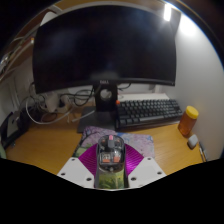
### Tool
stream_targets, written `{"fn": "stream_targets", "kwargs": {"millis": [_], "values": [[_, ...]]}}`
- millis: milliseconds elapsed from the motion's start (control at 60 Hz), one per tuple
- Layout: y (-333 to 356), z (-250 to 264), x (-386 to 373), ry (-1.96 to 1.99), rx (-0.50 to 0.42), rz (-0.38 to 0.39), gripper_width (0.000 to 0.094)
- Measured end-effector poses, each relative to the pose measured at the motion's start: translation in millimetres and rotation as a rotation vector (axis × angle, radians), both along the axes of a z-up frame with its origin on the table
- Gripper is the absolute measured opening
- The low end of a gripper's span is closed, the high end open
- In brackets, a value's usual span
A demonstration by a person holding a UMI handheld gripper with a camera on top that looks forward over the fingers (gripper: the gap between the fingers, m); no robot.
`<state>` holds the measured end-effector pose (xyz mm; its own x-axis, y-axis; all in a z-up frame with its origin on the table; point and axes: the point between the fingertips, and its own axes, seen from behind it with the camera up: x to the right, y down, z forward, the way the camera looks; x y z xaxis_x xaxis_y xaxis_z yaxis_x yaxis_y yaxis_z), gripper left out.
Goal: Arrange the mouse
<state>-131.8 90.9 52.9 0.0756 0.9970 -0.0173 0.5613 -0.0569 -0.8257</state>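
My gripper (111,160) is shut on a mouse (111,152), a dark and translucent one with a greenish rear end. Both magenta pads (92,158) press on its sides. The mouse is held above the wooden desk (45,150), just in front of a patterned mouse pad (138,141) that lies beyond the fingers.
A large dark monitor (105,48) on a stand fills the back. A black keyboard (148,110) lies to the right of the stand. An orange bottle (187,121) stands at the far right. Cables and a small dark box (12,128) are at the left.
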Motion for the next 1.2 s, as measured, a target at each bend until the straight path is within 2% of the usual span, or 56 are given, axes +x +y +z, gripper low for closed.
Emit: {"fn": "stream_targets", "kwargs": {"millis": [100,183,283,383,417,567,750,967,1200], "values": [[15.6,-44.9,-7.9,-0.058,0.020,-0.013,0.0335],[16.8,-65.5,-8.1,-0.085,-0.021,-0.023,0.0406],[15.8,-65.0,-8.5,-0.070,-0.003,0.004,0.0489],[15.7,-58.3,1.9,-0.098,0.008,0.010,0.0881],[14.4,-50.5,7.9,-0.098,0.002,0.009,0.0851],[3.9,5.0,72.1,-0.114,-0.021,0.005,0.0856],[-20.7,64.9,177.9,-0.139,-0.042,0.060,0.0854],[-16.8,92.9,249.4,-0.145,-0.005,0.026,0.0854],[-25.2,91.0,258.4,-0.156,-0.024,0.017,0.0851]]}}
